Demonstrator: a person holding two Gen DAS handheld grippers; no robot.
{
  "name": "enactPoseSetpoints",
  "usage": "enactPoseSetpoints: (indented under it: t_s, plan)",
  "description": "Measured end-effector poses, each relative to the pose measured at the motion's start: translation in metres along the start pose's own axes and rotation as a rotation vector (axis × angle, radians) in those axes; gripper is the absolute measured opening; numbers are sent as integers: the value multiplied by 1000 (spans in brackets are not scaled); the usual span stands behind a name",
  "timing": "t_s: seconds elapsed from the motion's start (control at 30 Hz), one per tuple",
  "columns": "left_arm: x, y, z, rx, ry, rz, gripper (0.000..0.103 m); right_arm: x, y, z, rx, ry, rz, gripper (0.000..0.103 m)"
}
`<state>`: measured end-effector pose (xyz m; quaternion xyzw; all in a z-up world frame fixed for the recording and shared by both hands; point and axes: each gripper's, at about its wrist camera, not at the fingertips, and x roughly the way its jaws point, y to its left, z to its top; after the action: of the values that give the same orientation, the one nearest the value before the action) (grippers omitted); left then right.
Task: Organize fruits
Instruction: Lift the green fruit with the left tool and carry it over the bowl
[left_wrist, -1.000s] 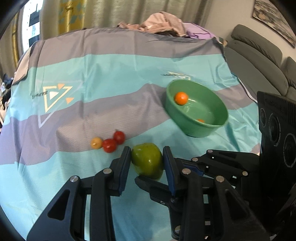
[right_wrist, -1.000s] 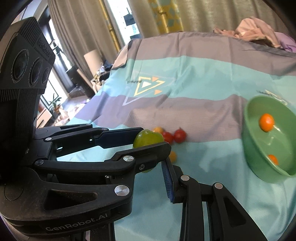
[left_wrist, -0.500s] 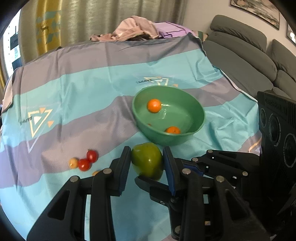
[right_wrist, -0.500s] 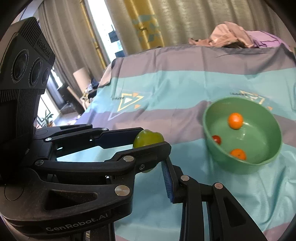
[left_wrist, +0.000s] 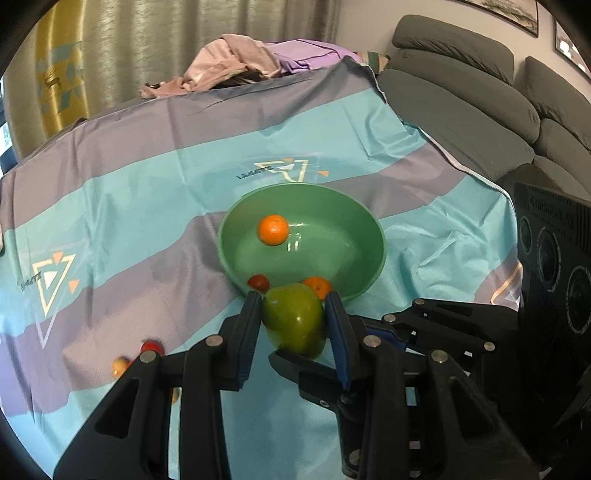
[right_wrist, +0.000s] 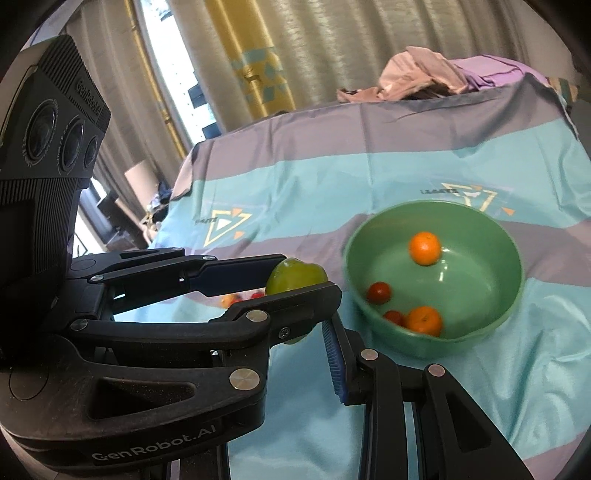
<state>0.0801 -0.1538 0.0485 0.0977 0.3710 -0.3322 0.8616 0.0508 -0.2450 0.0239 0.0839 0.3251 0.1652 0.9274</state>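
My left gripper (left_wrist: 293, 321) is shut on a green apple (left_wrist: 293, 321) and holds it just in front of the near rim of the green bowl (left_wrist: 373, 266). The bowl holds two oranges (left_wrist: 273, 229) and small red tomatoes (left_wrist: 258, 282). In the right wrist view the left gripper and apple (right_wrist: 295, 278) show to the left of the bowl (right_wrist: 513, 302). My right gripper shows one blue-padded finger (right_wrist: 334, 363); the other is hidden behind the left gripper. Small tomatoes (left_wrist: 149, 347) lie on the cloth at lower left.
A striped teal and grey cloth (left_wrist: 147, 192) covers the table. A heap of pink and purple clothes (left_wrist: 243, 62) lies at the far edge. A grey sofa (left_wrist: 480, 92) stands to the right, curtains (right_wrist: 295, 55) behind.
The left gripper has carried the apple away from the loose tomatoes to the bowl's near rim. The right gripper has followed, and the bowl is nearer in both views.
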Motion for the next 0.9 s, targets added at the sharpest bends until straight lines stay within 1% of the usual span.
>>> enactPoseSetpoints:
  t_s: [0.4,0.57,0.9]
  plan:
    - [41,-18,35,29,2,-53,35,1,-46,22,39,-11,-55,34]
    - [62,-21,43,14,15,-76,35,7,-67,26,59,4,-76,34]
    - [95,-19,46,-23,62,-106,35,24,-90,23,85,57,-91,34]
